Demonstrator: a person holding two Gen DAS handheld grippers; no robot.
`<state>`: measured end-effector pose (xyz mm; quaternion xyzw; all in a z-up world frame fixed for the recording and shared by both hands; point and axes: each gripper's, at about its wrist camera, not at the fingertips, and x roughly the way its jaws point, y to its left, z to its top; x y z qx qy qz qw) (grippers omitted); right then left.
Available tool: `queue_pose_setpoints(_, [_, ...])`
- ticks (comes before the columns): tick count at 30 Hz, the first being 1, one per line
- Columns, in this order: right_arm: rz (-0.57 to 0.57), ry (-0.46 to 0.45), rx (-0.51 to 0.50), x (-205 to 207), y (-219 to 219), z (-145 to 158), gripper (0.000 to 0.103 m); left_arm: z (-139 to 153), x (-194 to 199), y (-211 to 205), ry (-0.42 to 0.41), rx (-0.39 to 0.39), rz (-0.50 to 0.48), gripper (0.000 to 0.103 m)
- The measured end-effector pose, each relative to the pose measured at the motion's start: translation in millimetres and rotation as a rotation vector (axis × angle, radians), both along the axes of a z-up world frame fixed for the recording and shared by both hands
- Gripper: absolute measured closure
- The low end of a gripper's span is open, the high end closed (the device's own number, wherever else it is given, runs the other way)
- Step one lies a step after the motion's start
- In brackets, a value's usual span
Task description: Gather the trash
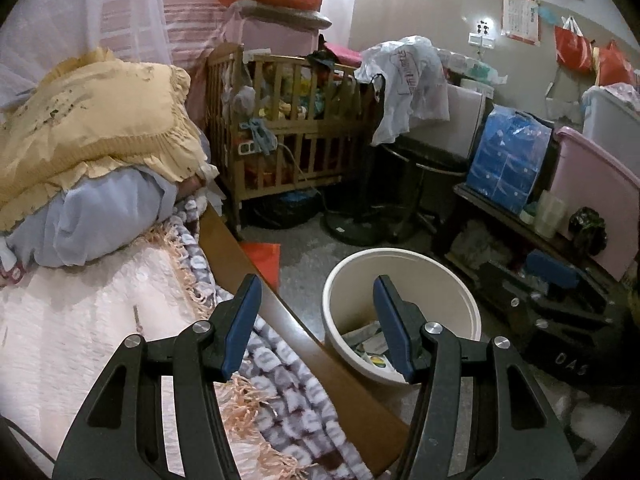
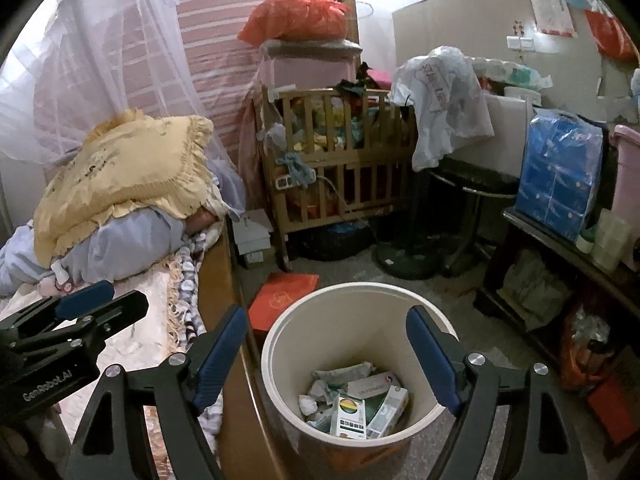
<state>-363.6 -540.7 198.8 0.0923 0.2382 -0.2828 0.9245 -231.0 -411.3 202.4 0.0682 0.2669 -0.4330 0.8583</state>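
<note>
A cream round bin [image 2: 400, 360] stands on the floor beside the bed. Inside it lie several small cardboard boxes [image 2: 372, 404] and crumpled tissues [image 2: 310, 402]. My right gripper [image 2: 326, 314] hangs above the bin's mouth, open, with nothing between its blue pads [image 2: 224, 344]. In the left wrist view the same bin [image 1: 352, 280] sits low and to the right, some trash [image 1: 368, 346] showing in its bottom. My left gripper [image 1: 316, 284] is open and empty over the bed's wooden edge, left of the bin. It also shows at the left of the right wrist view as the left gripper [image 2: 100, 300].
The bed [image 1: 92, 320] with a fringed blanket, a yellow pillow [image 1: 92, 120] and its wooden side rail [image 1: 296, 336] fills the left. A red flat box [image 2: 280, 300] lies on the floor behind the bin. A wooden crib [image 2: 340, 160], a fan base [image 2: 404, 260] and a cluttered low shelf [image 2: 560, 264] ring the floor.
</note>
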Motion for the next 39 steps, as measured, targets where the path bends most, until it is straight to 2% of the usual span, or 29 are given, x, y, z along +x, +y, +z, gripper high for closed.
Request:
queue_pose_setpoints(13, [-0.004,-0.022,-0.045,-5,17,11,0.020,0,4,8,-0.006,-0.016,0.022,0.046])
queue_pose_setpoints(39, [-0.006,-0.020,-0.037,-6,13,11,0.018,-4,6,4,-0.010,-0.005,0.020,0.046])
